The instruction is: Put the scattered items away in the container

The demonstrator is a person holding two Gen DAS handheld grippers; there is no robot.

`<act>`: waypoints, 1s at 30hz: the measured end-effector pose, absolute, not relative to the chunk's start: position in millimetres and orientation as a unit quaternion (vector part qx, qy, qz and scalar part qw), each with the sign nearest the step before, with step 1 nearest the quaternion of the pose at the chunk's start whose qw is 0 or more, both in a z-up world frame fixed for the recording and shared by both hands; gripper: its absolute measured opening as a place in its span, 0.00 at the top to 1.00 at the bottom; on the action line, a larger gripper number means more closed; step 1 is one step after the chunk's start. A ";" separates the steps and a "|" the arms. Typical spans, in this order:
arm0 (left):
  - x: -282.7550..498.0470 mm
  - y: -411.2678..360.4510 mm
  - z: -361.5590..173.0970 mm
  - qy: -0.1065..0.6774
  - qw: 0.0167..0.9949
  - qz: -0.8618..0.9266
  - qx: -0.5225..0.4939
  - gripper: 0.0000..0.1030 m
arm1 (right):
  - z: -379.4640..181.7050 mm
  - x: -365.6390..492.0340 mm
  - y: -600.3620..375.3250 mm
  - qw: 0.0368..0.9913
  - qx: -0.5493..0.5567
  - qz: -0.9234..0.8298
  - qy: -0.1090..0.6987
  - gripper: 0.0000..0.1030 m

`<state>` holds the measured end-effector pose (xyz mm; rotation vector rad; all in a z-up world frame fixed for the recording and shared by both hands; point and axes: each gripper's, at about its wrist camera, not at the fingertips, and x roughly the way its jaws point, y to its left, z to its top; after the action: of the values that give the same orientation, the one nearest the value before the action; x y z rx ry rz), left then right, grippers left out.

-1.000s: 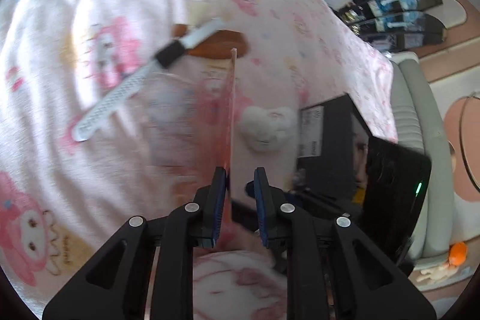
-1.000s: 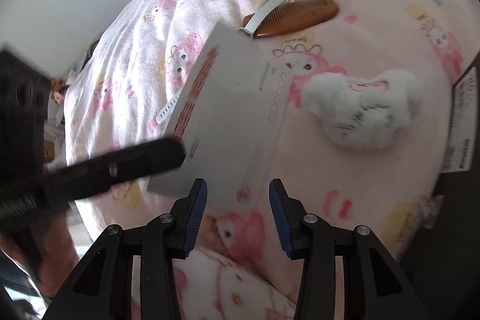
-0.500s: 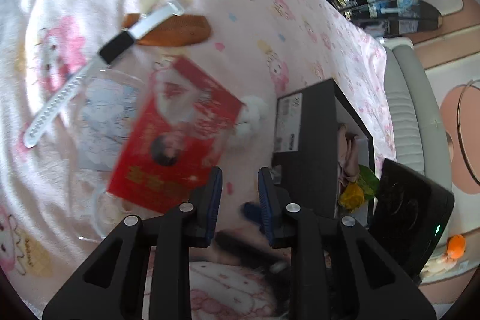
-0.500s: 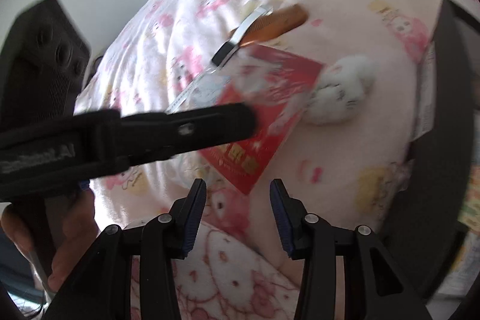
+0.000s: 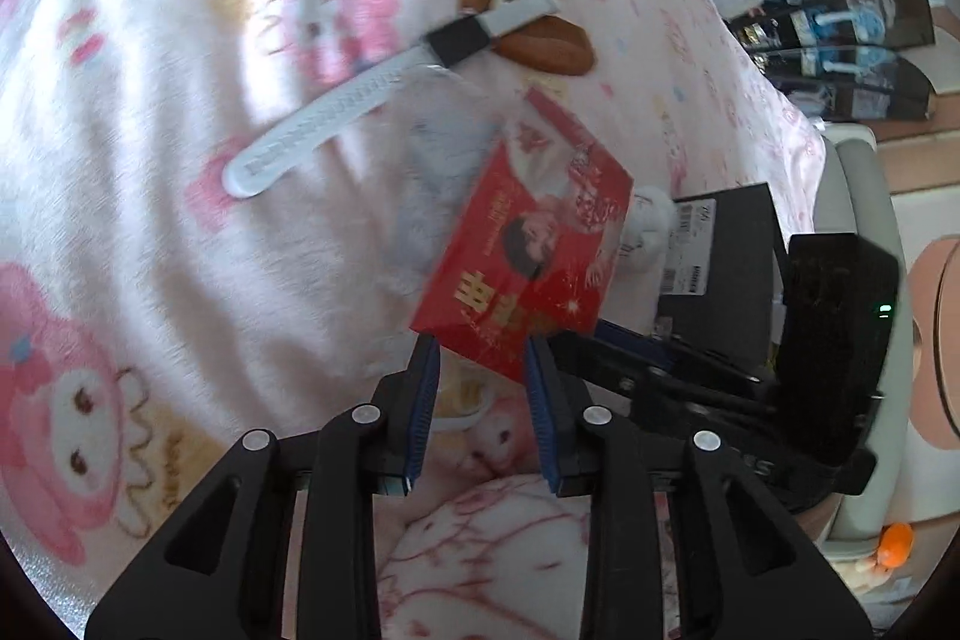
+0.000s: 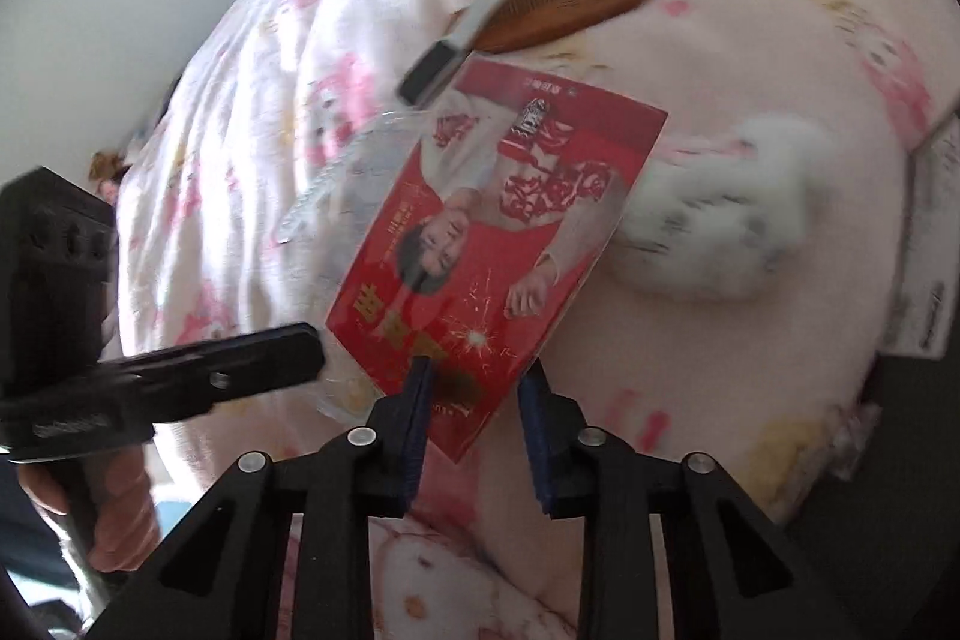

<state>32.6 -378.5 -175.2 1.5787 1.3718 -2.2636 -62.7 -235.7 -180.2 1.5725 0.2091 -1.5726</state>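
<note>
A red printed packet point(image 5: 528, 250) in a clear sleeve lies flat on the pink blanket, also in the right wrist view point(image 6: 498, 250). My left gripper point(image 5: 483, 370) is open, its tips just short of the packet's near edge. My right gripper point(image 6: 474, 388) is open, its jaws over the packet's near corner. A white watch with a black face point(image 5: 360, 100) lies over a brown comb point(image 5: 546, 46), also in the right wrist view point(image 6: 564, 4). A white fluffy toy point(image 6: 720, 226) lies right of the packet. The black box point(image 5: 726, 256) stands at the right.
The blanket point(image 5: 150, 160) covers a soft bed with folds. My right gripper's body point(image 5: 834, 340) shows beside the black box. My left gripper's finger point(image 6: 210, 382) reaches in from the left. A grey sofa edge point(image 5: 864, 196) and shelves point(image 5: 840, 10) lie beyond.
The packet, held on edge by my left gripper a second ago, has dropped flat with its red side up. My left gripper has opened. Both grippers have moved in close to its near edge.
</note>
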 end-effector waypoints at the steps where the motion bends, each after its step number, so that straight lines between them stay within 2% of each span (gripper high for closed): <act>1: 36.4 -380.7 -175.8 0.452 0.035 -0.733 0.507 0.72 | -178.1 -59.2 -241.1 0.454 0.633 -0.621 0.085 0.77; 6: 48.0 -387.5 -177.6 0.482 0.040 -0.730 0.482 0.72 | -157.0 -39.9 -256.6 0.515 0.610 -0.592 0.112 0.77; 13: 45.9 -404.9 -187.1 0.494 0.069 -0.731 0.465 0.72 | -151.7 -88.3 -250.7 0.418 0.590 -0.682 0.111 0.76; 18: 48.5 -415.9 -185.6 0.482 0.096 -0.738 0.462 0.73 | -161.8 -110.9 -273.8 0.391 0.574 -0.708 0.132 0.75; 22: 47.8 -418.8 -184.3 0.476 0.098 -0.743 0.459 0.73 | -182.2 -116.9 -288.9 0.406 0.607 -0.671 0.128 0.75; 30: 55.4 -449.0 -181.8 0.476 0.141 -0.750 0.437 0.73 | -185.8 -83.4 -278.4 0.454 0.645 -0.602 0.127 0.71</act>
<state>55.4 -449.0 -181.8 1.2628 1.3751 -2.1647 -83.4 -278.4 -185.8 1.5917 0.3142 -1.4857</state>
